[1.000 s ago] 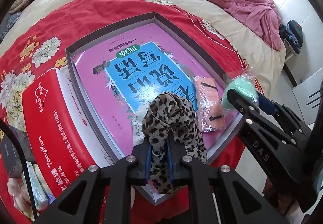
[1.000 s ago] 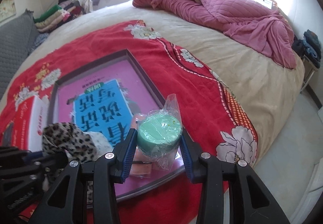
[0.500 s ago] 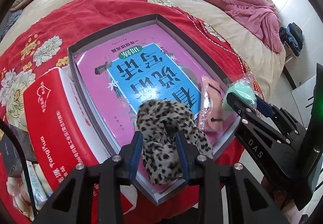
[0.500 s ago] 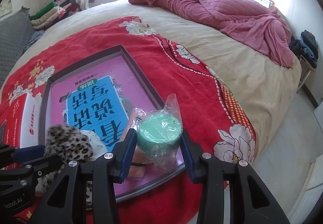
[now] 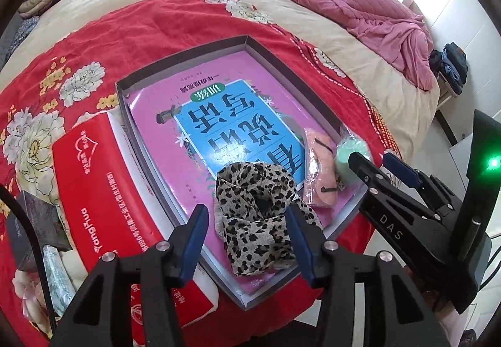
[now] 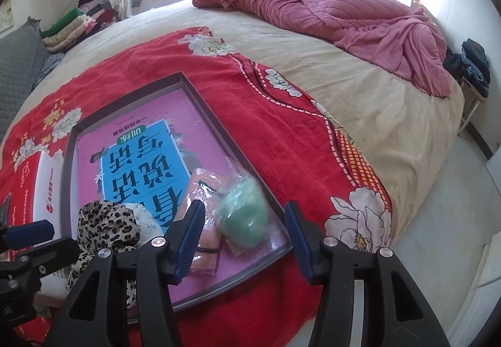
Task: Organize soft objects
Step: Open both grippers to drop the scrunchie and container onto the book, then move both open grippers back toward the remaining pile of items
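The leopard-print fabric scrunchie (image 5: 256,209) now lies loose in the shallow grey cardboard tray (image 5: 188,55), lower centre of the left view; a second ago my left claw (image 5: 247,231) pinched it, now its jaws are opening clear. My right claw (image 6: 244,228) is likewise opening off the bagged mint-green sponge (image 6: 242,212), blurred, by the tray's right wall. Both drops look done. The scrunchie's lower end is hidden behind my claw.

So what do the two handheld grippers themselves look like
Both are matte black plastic with cut-out triangular arms, silver screws, and blue ribbed pads on the fingers. The left gripper shows this up close. The right gripper, seen side-on, has white "DAS" lettering and a green light on its black body. No hands or sleeves show.
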